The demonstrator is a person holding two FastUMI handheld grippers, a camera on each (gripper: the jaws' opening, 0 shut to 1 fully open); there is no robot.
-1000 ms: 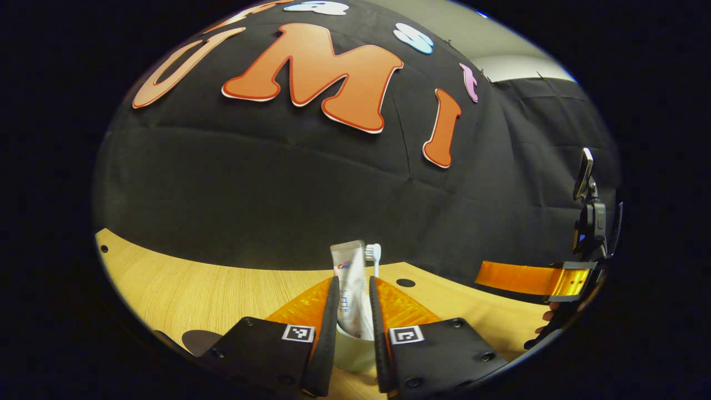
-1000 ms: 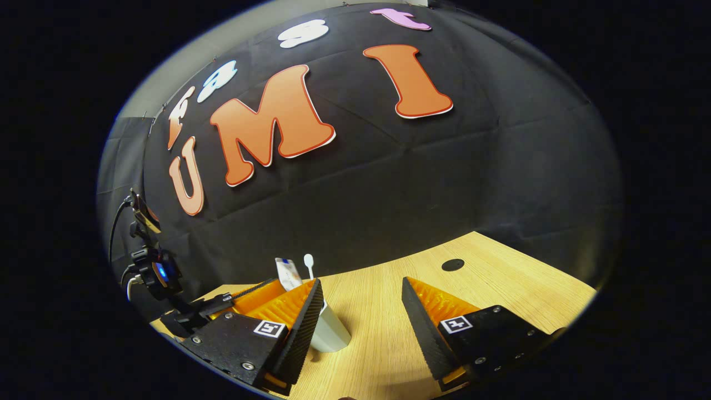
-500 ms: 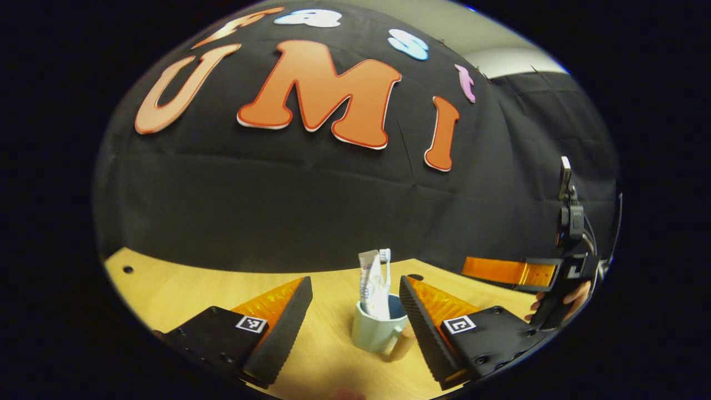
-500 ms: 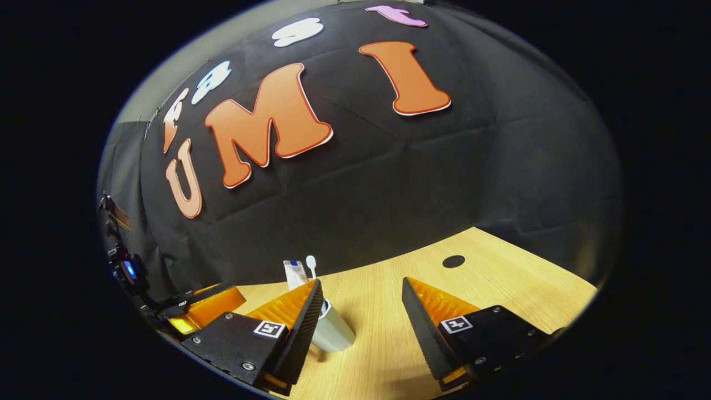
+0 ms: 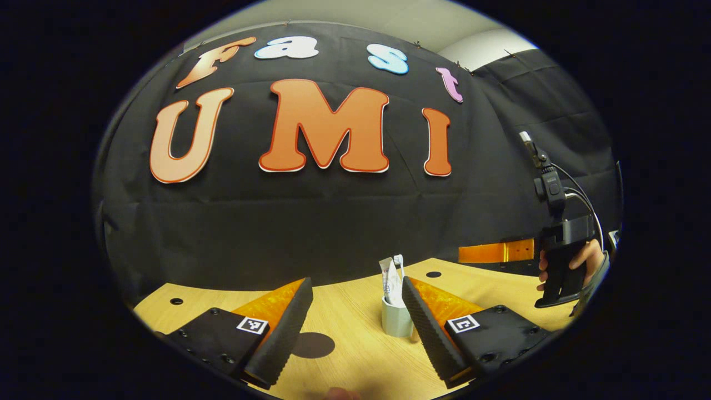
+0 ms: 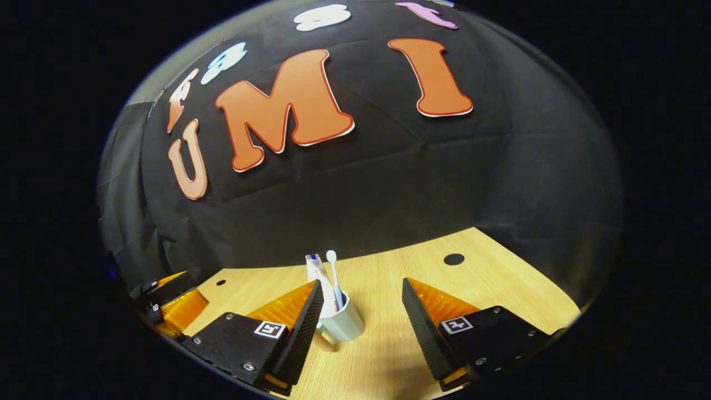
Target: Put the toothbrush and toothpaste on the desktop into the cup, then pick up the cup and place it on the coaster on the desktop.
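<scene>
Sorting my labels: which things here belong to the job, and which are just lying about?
Job: cup; toothbrush and toothpaste, both standing in it; dark flat disc, possibly the coaster; left gripper and right gripper, both open.
Lying about: desktop hole; black wall cloth.

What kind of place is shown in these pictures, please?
Probably a recording booth, not a home: a black cloth wall behind a bare wooden desk, where a cup holds a toothbrush and toothpaste.
</scene>
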